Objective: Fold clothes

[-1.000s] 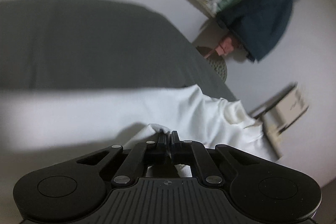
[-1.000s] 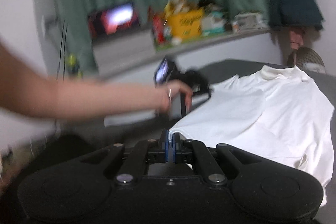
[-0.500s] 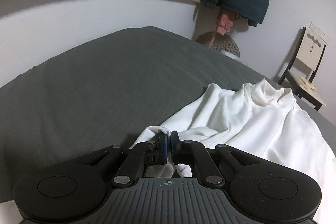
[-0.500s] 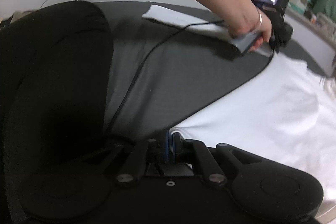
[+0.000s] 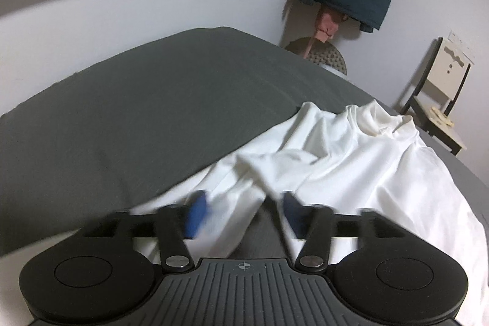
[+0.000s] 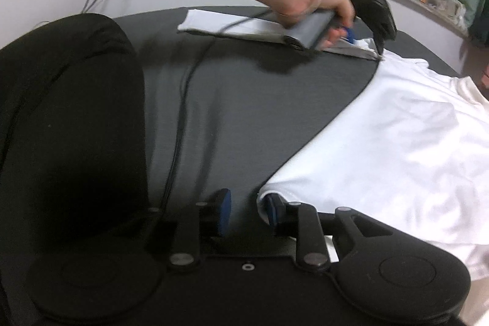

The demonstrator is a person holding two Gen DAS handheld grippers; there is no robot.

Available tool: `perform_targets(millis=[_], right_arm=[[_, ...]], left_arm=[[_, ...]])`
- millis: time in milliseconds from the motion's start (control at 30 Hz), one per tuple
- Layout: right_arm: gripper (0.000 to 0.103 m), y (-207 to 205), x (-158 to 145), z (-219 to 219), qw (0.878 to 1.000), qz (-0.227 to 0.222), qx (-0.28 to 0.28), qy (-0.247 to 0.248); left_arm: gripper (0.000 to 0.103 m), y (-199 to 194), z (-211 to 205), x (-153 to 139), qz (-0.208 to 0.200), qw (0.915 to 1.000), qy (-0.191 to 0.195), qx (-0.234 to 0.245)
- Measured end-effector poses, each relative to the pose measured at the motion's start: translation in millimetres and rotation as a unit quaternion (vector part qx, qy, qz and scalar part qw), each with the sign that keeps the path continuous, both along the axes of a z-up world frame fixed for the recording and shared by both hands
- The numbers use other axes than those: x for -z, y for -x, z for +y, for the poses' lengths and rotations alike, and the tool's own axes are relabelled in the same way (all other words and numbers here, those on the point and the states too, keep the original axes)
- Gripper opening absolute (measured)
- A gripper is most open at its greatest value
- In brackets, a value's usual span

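Left gripper [image 5: 243, 211] jaws just opened, sleeve [image 5: 244, 203] loose between; right gripper [image 6: 247, 211] just parted, hem [image 6: 266, 194] touching one pad.

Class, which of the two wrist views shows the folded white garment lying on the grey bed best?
The right wrist view: the folded white garment lies flat on the grey bed, partly behind the person's hand. The left wrist view does not show it, only the unfolded white shirt.
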State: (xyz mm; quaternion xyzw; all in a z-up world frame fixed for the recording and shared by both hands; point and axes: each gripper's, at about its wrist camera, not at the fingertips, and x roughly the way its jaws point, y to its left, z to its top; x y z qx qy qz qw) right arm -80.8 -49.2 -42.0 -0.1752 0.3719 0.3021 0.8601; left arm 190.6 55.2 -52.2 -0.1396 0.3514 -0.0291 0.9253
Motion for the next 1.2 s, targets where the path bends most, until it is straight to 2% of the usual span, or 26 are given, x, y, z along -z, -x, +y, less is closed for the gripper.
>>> perform_targets(millis=[200, 367, 400, 467, 500, 567, 633, 733, 833, 900, 1000, 1067, 1133, 1200], right_arm=[[0.03, 4.5, -8.1, -1.8, 0.998, 0.027, 0.06, -0.001], [0.046, 6.2, -19.7, -17.8, 0.993, 0.045, 0.11, -0.029], [0.049, 7.0, -23.4, -24.0, 0.991, 0.05, 0.118, -0.039], [0.063, 9.2, -31.6, -37.9, 0.987, 0.062, 0.133, -0.065], [0.065, 10.9, -36.3, -45.9, 0.984, 0.067, 0.143, -0.078], [0.065, 15.7, -47.5, -67.6, 0.978, 0.071, 0.167, -0.102], [0.065, 22.2, -59.0, -94.7, 0.97, 0.062, 0.203, -0.117], [0.065, 33.9, -72.9, -145.9, 0.951, 0.031, 0.287, -0.114], [0.065, 41.8, -72.9, -201.0, 0.916, 0.021, 0.388, -0.095], [0.065, 41.4, -67.1, -234.3, 0.888, 0.036, 0.448, -0.101], [0.065, 34.0, -53.6, -273.6, 0.853, 0.072, 0.498, -0.137], [0.062, 19.1, -39.0, -289.4, 0.834, 0.104, 0.52, -0.152], [0.059, 3.3, -24.0, -296.1, 0.825, 0.122, 0.534, -0.144], [0.057, -6.6, -17.8, -294.9, 0.823, 0.108, 0.539, -0.143]], left_arm=[[0.069, 67.7, 12.4, -11.8, 0.007, 0.9976, 0.034, -0.059], [0.069, 130.9, 10.7, -23.2, -0.022, 0.9901, 0.079, -0.114], [0.069, 139.2, 6.1, -25.9, -0.03, 0.9899, 0.083, -0.111], [0.07, 154.3, -4.7, -31.7, -0.048, 0.9904, 0.087, -0.097], [0.073, 159.0, -12.7, -34.9, -0.058, 0.9909, 0.085, -0.087], [0.095, 163.2, -33.4, -40.9, -0.08, 0.9918, 0.078, -0.062], [0.095, 165.9, -54.5, -43.6, -0.101, 0.9915, 0.075, -0.033], [0.095, 155.2, -89.8, -38.9, -0.104, 0.9878, 0.107, 0.044], [0.095, 151.3, -117.5, -17.2, -0.075, 0.9797, 0.149, 0.111], [0.095, 147.9, -133.7, -6.9, -0.05, 0.9776, 0.145, 0.144], [0.095, 148.0, -144.1, 2.5, -0.022, 0.9765, 0.125, 0.174], [0.095, 146.6, -141.5, 8.3, -0.009, 0.9791, 0.112, 0.17], [0.095, 144.8, -136.1, 14.0, 0.002, 0.9826, 0.098, 0.158], [0.096, 142.9, -130.7, 19.7, 0.013, 0.9856, 0.084, 0.146]])
